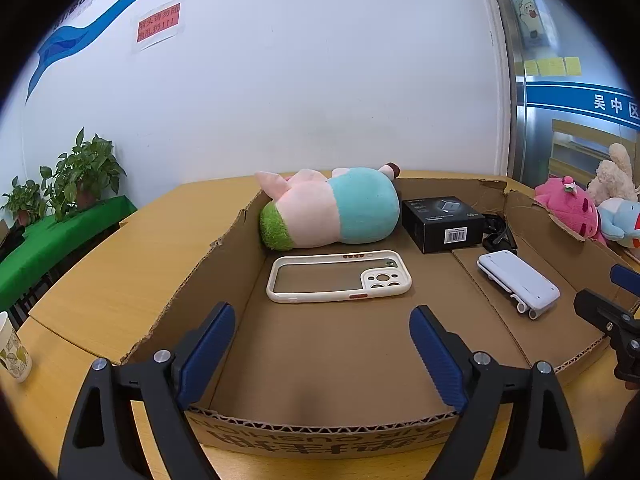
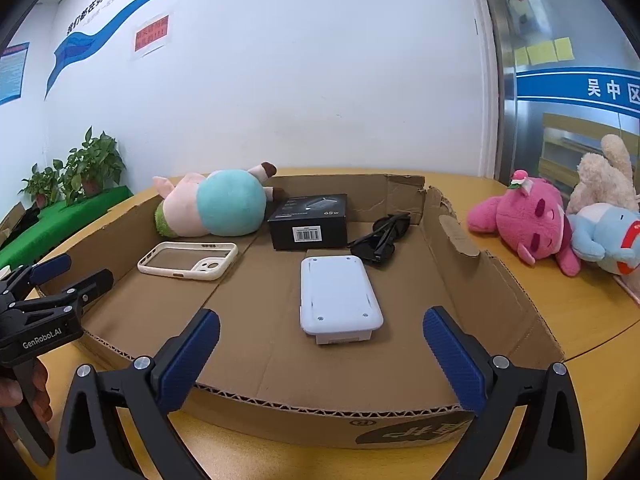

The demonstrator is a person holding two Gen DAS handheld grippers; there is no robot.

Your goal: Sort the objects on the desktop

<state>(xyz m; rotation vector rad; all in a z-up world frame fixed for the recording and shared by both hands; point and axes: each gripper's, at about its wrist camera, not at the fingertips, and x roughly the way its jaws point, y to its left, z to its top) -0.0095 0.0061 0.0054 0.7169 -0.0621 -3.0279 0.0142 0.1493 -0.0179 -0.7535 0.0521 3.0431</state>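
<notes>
A shallow cardboard box (image 1: pixel 192 280) (image 2: pixel 480 280) lies on the wooden table. Inside it lie a pink and teal plush pig (image 1: pixel 332 208) (image 2: pixel 216 204), a cream phone case (image 1: pixel 340 276) (image 2: pixel 188 261), a black carton (image 1: pixel 442 222) (image 2: pixel 310 220), black sunglasses (image 2: pixel 380 240) (image 1: pixel 498 232) and a white device (image 1: pixel 518 282) (image 2: pixel 338 300). My left gripper (image 1: pixel 324 340) is open and empty over the box's near left part. My right gripper (image 2: pixel 320 344) is open and empty over the near edge, just short of the white device.
Outside the box at the right lie a pink plush (image 2: pixel 528 220) (image 1: pixel 568 206), a blue plush (image 2: pixel 604 240) and a beige plush (image 2: pixel 604 176). A paper cup (image 1: pixel 12 350) stands at the table's left. Potted plants (image 1: pixel 80 172) stand on a green-covered table beyond.
</notes>
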